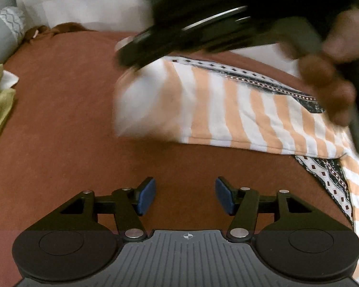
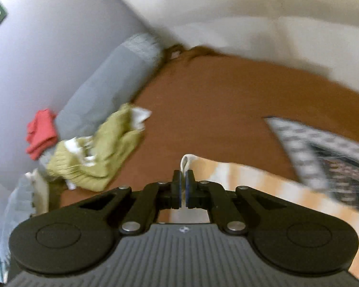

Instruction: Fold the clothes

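Left claw (image 1: 184, 196): wide open, empty, hovering near the striped garment (image 1: 239, 110) | Right claw (image 2: 183, 186): clamped tight on that garment's white edge | Garment: lying on the rust-brown bed sheet (image 1: 71, 119).

A bedroom in a home: a bed (image 2: 215, 100) with rust-brown sheet, grey bolster pillow (image 2: 107, 83), and loose clothes (image 2: 95, 153).

Bare rust sheet (image 1: 59, 124) ahead, striped garment (image 1: 251, 110) right, green clothes (image 1: 0, 100) left.
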`<state>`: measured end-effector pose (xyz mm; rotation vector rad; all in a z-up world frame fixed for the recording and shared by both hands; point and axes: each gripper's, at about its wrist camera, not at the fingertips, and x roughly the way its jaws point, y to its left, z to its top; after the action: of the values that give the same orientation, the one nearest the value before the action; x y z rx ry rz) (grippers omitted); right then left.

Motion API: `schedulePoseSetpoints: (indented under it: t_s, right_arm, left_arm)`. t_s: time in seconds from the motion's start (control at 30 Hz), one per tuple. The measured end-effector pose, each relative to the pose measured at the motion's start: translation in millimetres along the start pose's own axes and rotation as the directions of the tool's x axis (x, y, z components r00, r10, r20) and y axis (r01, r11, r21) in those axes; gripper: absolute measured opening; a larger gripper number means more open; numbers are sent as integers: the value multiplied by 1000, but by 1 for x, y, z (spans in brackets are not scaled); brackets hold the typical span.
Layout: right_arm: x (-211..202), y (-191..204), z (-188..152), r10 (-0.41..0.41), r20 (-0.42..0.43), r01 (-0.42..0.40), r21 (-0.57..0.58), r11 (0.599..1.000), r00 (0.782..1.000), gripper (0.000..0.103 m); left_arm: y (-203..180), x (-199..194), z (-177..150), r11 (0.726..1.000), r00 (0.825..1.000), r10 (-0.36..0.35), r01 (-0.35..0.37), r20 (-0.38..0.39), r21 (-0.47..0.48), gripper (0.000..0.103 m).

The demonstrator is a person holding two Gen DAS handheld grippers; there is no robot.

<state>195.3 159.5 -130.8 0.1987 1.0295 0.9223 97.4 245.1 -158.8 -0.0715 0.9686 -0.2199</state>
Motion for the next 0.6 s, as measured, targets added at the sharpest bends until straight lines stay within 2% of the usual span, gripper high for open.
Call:
schedulePoseSetpoints:
  t_s: [0.07,0.1,0.13,0.17,0.3,0.4,0.43,0.5,0.6]
  right_arm:
    - [18,14,-4,47,-42,-47,-14,999,998,7]
    - [22,18,-7,65,-71,-66,-13,998,995,16]
    - [21,20,-10,71,-79,-73,-22,997,994,33]
    - [13,22,-13,62,-64,-65,-39,997,996,36]
    - [-57,-4,-10,-5,42,8,-77,997,999,37]
    - [-117,-51,-10,-147,80,153,-75,985,986,37]
    - [-138,-71,-12,-221,75,226,-72,971,972,37]
    - [-177,-110,-17,-366,50,369,-61,927,929,37]
    - [-221,-157,-28,-515,-3,515,-42,856,857,37]
  left_arm:
    - [4,-3,-2,1000,1000,10,-10,-2,-11,71]
    - [6,-4,-2,1000,1000,19,-19,-3,-16,71]
    - [9,-7,-3,999,1000,30,-30,-2,-23,72]
    - [12,-9,-4,999,999,39,-39,2,-33,72]
    - [33,-15,2,993,996,80,-77,30,-94,75]
    - [50,-10,16,987,996,83,-76,41,-138,75]
    - [55,-8,22,986,996,78,-70,47,-150,75]
    - [62,-2,34,985,996,58,-47,63,-168,77]
    - [70,8,52,979,997,21,-4,80,-204,80]
